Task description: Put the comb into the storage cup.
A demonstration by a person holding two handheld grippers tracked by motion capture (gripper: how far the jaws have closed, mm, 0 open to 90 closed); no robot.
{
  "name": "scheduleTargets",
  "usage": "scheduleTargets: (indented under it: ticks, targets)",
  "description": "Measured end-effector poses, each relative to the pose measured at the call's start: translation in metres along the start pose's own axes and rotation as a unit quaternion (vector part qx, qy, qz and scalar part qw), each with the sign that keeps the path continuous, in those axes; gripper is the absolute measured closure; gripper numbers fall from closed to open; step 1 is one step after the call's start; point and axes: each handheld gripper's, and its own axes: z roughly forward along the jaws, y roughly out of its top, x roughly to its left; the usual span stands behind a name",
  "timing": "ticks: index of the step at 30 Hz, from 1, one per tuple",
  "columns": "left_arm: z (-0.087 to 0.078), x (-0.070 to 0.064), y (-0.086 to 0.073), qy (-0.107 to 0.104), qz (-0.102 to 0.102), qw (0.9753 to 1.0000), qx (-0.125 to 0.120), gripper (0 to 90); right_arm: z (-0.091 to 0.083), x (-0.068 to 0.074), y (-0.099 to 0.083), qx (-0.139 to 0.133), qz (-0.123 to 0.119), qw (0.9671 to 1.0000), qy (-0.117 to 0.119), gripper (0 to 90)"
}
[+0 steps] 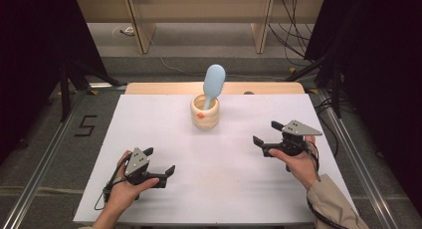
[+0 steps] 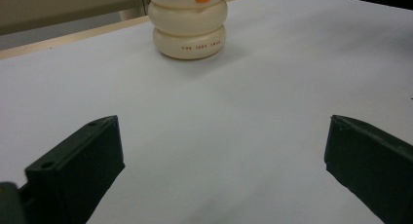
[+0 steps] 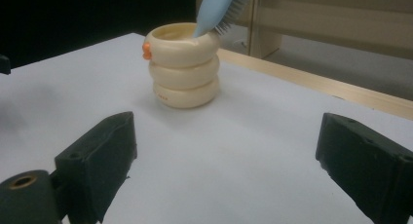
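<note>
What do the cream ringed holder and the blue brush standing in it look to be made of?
Cream holder: probably glazed ceramic or glossy plastic, judging by its smooth rounded rings with a soft sheen and small printed lettering; which one is unclear. Blue brush: likely matte moulded plastic, evenly pale blue, with fine plastic-looking bristles seen in the right gripper view.

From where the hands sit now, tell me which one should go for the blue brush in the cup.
Right, probably. The blue brush leans from the cream cup toward the right side, and the right tongs, open, look nearer it. The left tongs, also open, sit lower on the table.
</note>
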Motion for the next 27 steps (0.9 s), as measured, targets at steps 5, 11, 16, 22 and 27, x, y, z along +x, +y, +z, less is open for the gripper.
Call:
scheduleTargets:
  ticks: [5, 11, 16, 22, 27]
  targets:
    - [0.0, 0.0, 0.0, 0.001, 0.001, 1.0, 0.0, 0.2, -0.008, 0.0, -0.006, 0.005, 0.0, 1.0, 0.0, 8.8]
    - [0.0, 0.0, 0.0, 0.001, 0.0, 1.0, -0.001, 0.3, -0.015, 0.001, -0.012, 0.01, 0.001, 0.9999, 0.002, 8.8]
    - [0.0, 0.0, 0.0, 0.001, 0.001, 1.0, 0.0, 0.2, -0.019, 0.001, -0.017, 0.016, 0.001, 0.9999, 0.003, 8.8]
    - [0.0, 0.0, 0.0, 0.001, 0.002, 1.0, 0.0, 0.2, -0.025, 0.002, -0.023, 0.02, -0.001, 0.9998, 0.004, 8.8]
    - [0.0, 0.0, 0.0, 0.0, 0.002, 1.0, 0.001, 0.3, -0.029, 0.003, -0.028, 0.024, -0.002, 0.9997, 0.005, 8.9]
